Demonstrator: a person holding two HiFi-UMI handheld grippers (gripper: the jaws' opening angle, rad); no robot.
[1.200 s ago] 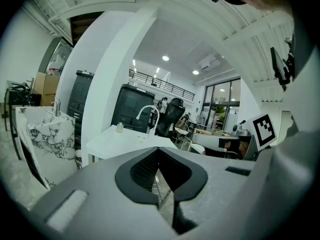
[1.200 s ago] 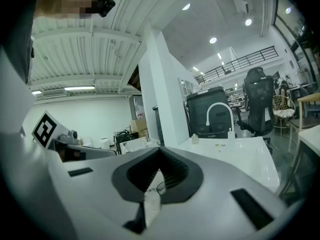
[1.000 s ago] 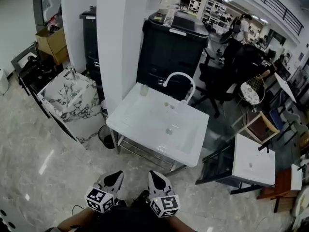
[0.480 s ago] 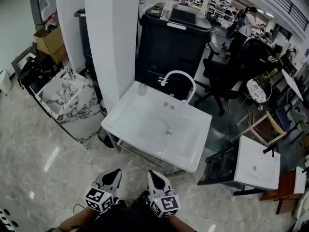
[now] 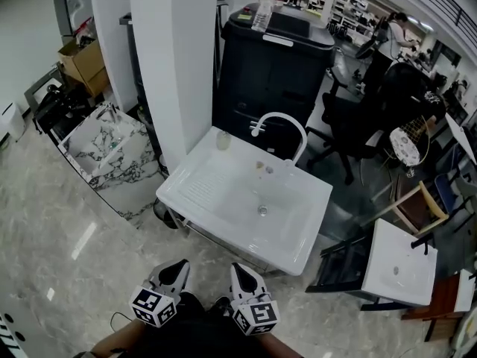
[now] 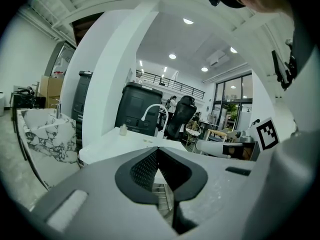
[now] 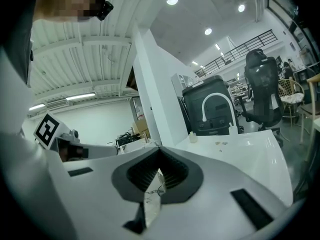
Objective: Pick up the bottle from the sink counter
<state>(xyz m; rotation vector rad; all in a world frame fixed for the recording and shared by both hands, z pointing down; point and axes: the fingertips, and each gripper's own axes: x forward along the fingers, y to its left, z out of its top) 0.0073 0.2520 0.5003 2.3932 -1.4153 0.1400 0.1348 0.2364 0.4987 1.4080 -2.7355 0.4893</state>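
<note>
A small pale bottle [image 5: 223,139] stands upright on the far left corner of the white sink counter [image 5: 195,192], left of the curved white faucet [image 5: 281,127]. Both grippers are low in the head view, well short of the sink's near edge: the left gripper [image 5: 181,266] and the right gripper [image 5: 237,269], each with jaws together and nothing between them. In the left gripper view the bottle [image 6: 123,129] shows far ahead, beyond the left gripper [image 6: 158,149]. The right gripper view has the bottle [image 7: 192,137] small in the distance, past the right gripper [image 7: 160,150].
A white pillar [image 5: 171,58] rises left of the sink and a black cabinet [image 5: 272,66] behind it carries a clear bottle [image 5: 262,12]. A marble-patterned basin [image 5: 108,151] stands at the left. Office chairs [image 5: 358,121] and another white basin [image 5: 399,263] are at the right.
The sink and its surroundings have shifted slightly nearer and lower in the head view as the person moved toward it. Both grippers keep their place and stay shut.
</note>
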